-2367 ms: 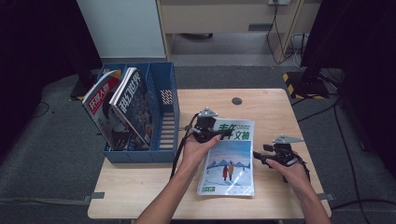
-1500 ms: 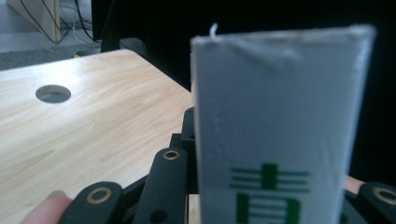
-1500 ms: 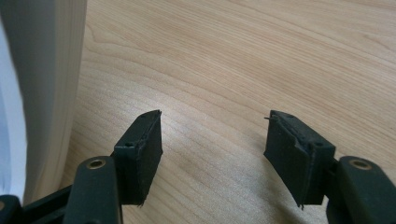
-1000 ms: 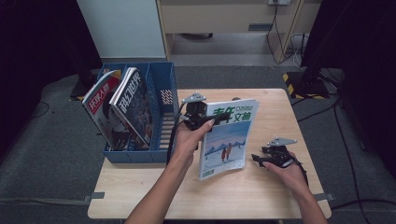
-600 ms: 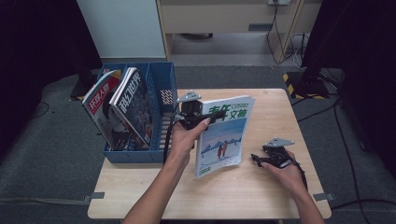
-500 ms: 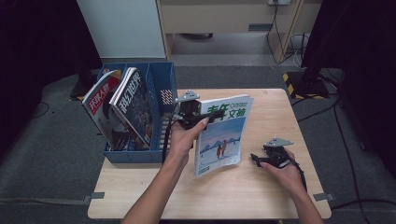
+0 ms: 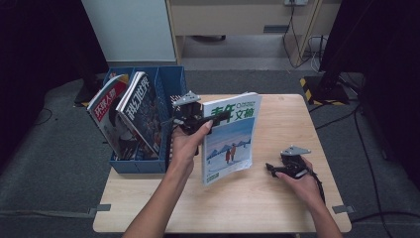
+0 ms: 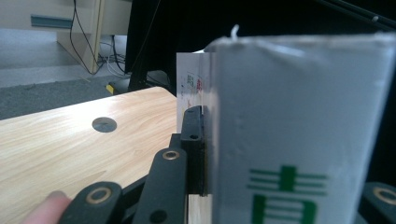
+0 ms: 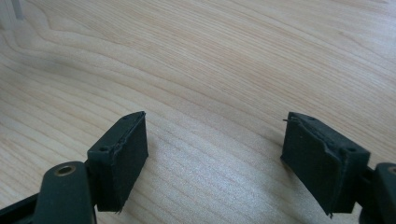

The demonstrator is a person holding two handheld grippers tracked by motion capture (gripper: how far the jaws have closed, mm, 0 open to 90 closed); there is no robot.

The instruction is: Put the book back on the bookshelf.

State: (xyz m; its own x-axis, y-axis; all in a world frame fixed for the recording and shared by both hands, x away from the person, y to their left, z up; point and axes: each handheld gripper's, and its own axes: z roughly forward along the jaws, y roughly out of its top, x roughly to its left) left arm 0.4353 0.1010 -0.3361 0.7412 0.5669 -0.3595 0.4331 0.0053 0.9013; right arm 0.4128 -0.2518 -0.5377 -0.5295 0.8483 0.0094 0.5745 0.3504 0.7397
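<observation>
The left hand-held gripper point(image 7: 214, 119) is clamped on the magazine point(image 7: 229, 141), lifting it; next it goes into the blue rack point(image 7: 166, 84) beside it. The right hand-held gripper point(image 7: 271, 168) has just been opening, with nothing between its jaws.

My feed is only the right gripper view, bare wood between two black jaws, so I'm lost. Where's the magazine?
Observer: The left gripper is shut on the magazine near its top edge, holding it upright off the table.
Operator: Anything beside it?
Observer: A blue rack at the table's left, with two magazines leaning inside.
Operator: And my gripper?
Observer: The right gripper rests on the table right of the magazine; its jaws, just opening, hold nothing.
</observation>
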